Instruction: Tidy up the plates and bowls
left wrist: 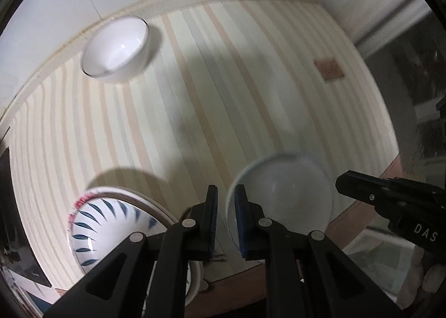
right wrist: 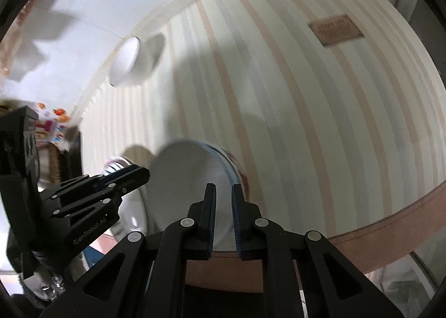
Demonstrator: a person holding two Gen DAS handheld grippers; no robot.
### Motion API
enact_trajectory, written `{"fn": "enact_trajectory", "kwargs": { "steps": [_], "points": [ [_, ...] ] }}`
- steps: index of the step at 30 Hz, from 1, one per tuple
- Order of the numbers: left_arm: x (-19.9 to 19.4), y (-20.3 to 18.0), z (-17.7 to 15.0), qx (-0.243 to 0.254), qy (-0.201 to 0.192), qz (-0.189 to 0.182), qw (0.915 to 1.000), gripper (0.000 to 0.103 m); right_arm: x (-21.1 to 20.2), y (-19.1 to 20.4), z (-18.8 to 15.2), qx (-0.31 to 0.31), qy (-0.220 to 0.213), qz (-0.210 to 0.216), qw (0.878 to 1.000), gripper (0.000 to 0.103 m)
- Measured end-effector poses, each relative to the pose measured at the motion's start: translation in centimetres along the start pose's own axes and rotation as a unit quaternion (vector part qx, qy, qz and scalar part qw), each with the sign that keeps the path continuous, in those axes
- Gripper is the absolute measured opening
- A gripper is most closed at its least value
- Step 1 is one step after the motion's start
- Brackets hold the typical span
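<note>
Bowls first: the blurred pale bowl (left wrist: 281, 195) sits at the near edge of the striped tablecloth (left wrist: 195, 95), just ahead of our left gripper (left wrist: 225, 220) and right gripper (right wrist: 223, 217). Jaws on both are narrowly parted; whether either pinches its rim, we cannot tell through the blur. Blue-patterned bowl (left wrist: 111, 223) sits on a white plate (left wrist: 167, 209) toward the near left corner. White bowl (left wrist: 117, 49) stands well apart at the far edge. Our read: mid-step, moving the pale bowl toward a stack. Next move calls for steadying it, then nesting it in the patterned bowl, centred, without clipping rims.
</note>
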State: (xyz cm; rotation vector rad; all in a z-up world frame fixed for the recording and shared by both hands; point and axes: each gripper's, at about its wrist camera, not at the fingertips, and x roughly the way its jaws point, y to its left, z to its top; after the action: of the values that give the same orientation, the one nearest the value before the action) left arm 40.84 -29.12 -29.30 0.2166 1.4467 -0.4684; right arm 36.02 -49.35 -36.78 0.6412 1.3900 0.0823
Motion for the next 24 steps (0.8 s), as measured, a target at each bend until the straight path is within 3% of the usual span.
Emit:
{"fn": "enact_trajectory", "kwargs": {
  "steps": [4,6,8,17,24],
  "points": [
    [-2.3,2.2,2.6,-0.039,-0.022,-0.02,0.9988,0.013,-1.3,2.2,3.0,-0.022,-0.014,0.013,1.0,0.02],
    [-3.2,4.3,4.4,-0.068,-0.037,-0.026,0.9967,0.021,-1.3,3.6,5.2,-0.037,-0.017,0.023,0.999,0.037],
    [-3.6,6.1,6.0,-0.09,-0.049,-0.022,0.9945,0.024,-0.6,5.2,7.5,-0.053,-0.019,0.027,0.998,0.044],
    [-0.4,18.0,12.7,-0.198,-0.046,0.019,0.979,0.025,7.6,12.4,17.9,-0.104,-0.007,0.021,0.994,0.045],
    [4.7,20.8,14.2,-0.224,0.003,-0.001,0.9746,0.024,13.4,15.6,22.3,-0.123,0.013,0.004,0.992,0.045]
  ]
}}
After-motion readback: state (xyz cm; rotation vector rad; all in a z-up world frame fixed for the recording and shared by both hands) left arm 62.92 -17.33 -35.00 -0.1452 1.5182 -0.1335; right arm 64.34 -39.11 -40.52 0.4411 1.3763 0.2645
